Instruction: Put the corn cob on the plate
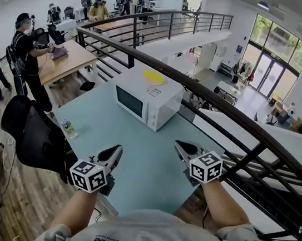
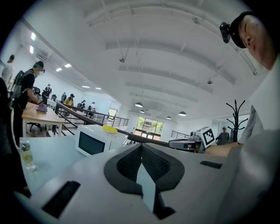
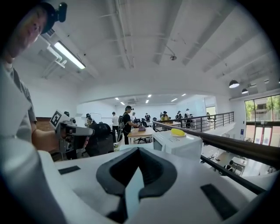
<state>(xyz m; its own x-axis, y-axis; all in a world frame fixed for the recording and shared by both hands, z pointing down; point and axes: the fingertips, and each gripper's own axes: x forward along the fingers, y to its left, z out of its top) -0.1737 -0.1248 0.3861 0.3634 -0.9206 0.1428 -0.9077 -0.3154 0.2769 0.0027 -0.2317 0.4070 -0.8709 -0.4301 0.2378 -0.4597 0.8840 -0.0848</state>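
Left gripper [image 1: 115, 150]: jaws pressed together with nothing between them; it hangs over the near part of the table [image 1: 149, 170] and touches nothing.
Right gripper [image 1: 180, 145]: jaws likewise closed and empty, over the table's right side, level with the left one.
Yellow thing [image 1: 154, 77]: lies on top of the microwave [image 1: 146, 98], well apart from both grippers; cob or plate, I cannot tell.
Microwave: at the table's far end.
Bottle [image 1: 69, 128]: upright at the table's left edge.

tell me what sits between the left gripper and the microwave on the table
Nothing: in the head view the blue table between the left gripper and the microwave is bare; the bottle stands off to the left.
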